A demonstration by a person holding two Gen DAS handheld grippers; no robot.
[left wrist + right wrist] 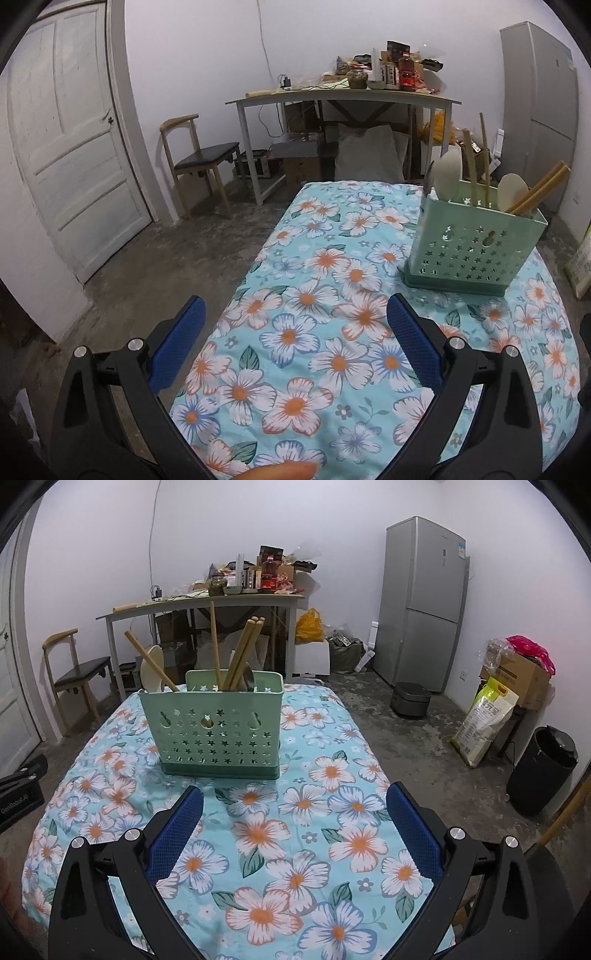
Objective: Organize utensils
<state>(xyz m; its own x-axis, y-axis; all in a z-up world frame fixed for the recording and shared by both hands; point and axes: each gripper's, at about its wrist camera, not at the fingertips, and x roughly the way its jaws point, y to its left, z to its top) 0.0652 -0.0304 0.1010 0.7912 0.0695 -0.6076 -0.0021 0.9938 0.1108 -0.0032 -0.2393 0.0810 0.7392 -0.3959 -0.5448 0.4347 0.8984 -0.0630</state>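
Note:
A mint-green utensil holder (476,247) with star-shaped holes stands on the floral-cloth table (314,332). It holds wooden chopsticks (537,194), pale spoons (448,173) and a dark utensil. It also shows in the right wrist view (218,727) with the chopsticks (242,653) and a spoon (151,672) upright in it. My left gripper (295,314) is open and empty over the table's left edge, the holder ahead to its right. My right gripper (293,801) is open and empty, just in front of the holder.
Beyond the table stand a cluttered desk (343,98), a chair (199,155) and a white door (70,140). A grey fridge (424,602), a rice cooker (410,699), a rice bag (484,723) and a black bin (543,771) stand to the right.

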